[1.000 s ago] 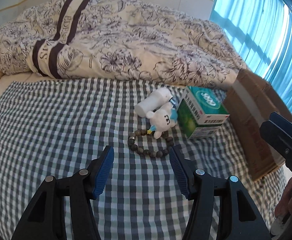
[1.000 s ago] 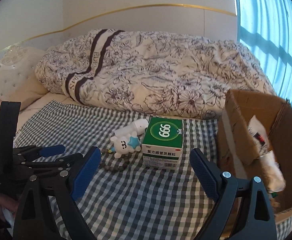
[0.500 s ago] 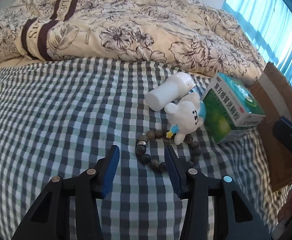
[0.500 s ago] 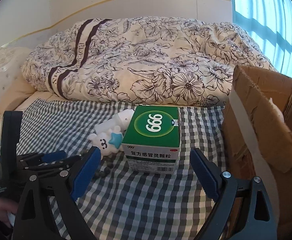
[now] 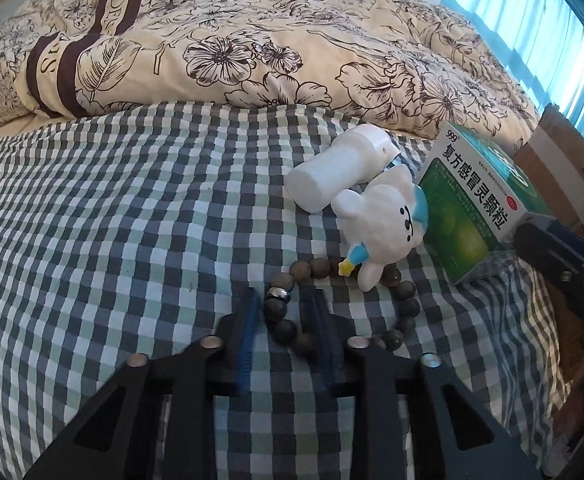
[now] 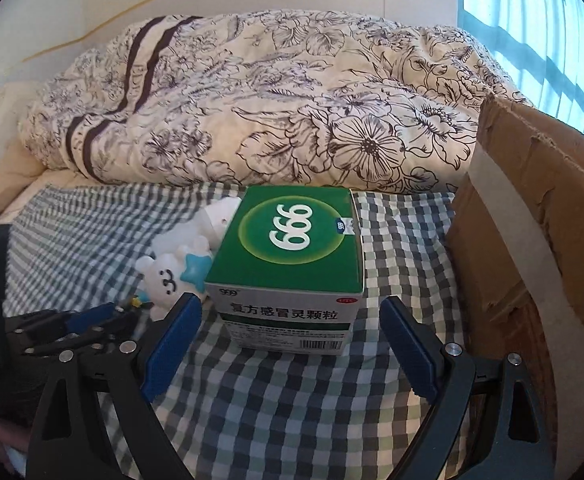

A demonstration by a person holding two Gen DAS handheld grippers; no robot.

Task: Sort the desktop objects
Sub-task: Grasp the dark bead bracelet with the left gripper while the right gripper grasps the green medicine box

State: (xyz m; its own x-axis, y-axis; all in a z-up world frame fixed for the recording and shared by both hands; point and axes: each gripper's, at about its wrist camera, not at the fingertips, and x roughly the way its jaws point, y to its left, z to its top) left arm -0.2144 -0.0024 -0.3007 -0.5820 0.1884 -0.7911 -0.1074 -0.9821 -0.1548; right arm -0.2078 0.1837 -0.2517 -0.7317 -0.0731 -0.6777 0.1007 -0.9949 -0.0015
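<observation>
My left claw [image 5: 284,312] has narrowed and dropped since a second ago; its pads now straddle the near arc of the bead bracelet [image 5: 280,294], not yet pinching. My right claw [image 6: 290,322], spread wide, has closed in on the green medicine box [image 6: 292,256] just ahead. Toy bear [image 5: 383,224] beyond the beads; cardboard box [image 6: 531,240] to the right.

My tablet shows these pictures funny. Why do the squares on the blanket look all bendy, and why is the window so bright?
Left wrist view: the fisheye lens curves the checked sheet toward the edges, and dark corners frame it. Right wrist view: daylight through the blue curtain washes it pale, while the green box stays sharp with readable print.
</observation>
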